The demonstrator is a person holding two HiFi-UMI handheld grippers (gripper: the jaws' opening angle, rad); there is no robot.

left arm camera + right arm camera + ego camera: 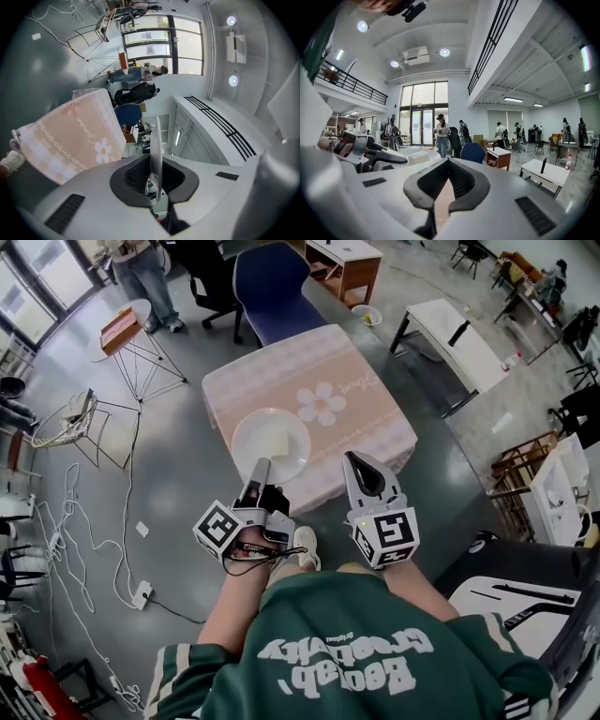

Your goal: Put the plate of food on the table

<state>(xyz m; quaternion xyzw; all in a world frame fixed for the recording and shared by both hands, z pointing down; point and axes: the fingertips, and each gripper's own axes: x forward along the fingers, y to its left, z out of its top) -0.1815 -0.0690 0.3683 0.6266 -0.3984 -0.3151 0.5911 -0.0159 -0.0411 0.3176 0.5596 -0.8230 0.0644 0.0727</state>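
Note:
A white plate [270, 442] carries a pale block of food [278, 440]. My left gripper [260, 470] is shut on the plate's near rim and holds it level in the air. In the left gripper view the plate [156, 140] shows edge-on between the dark pads [136, 176] of the left gripper [154, 180]. The table [347, 381] has a pink cloth with a white flower and lies just ahead; in the left gripper view it [70, 136] stands apart from the plate. My right gripper [359, 462] [447, 161] is beside the plate, shut, with nothing in it.
A blue chair [272, 282] stands behind the table. A white table [459, 338] is to the right, a wooden cabinet [347, 263] at the back. Wire stands [66, 423] and white cables [84, 521] lie on the floor to the left. People [441, 133] stand by the far windows.

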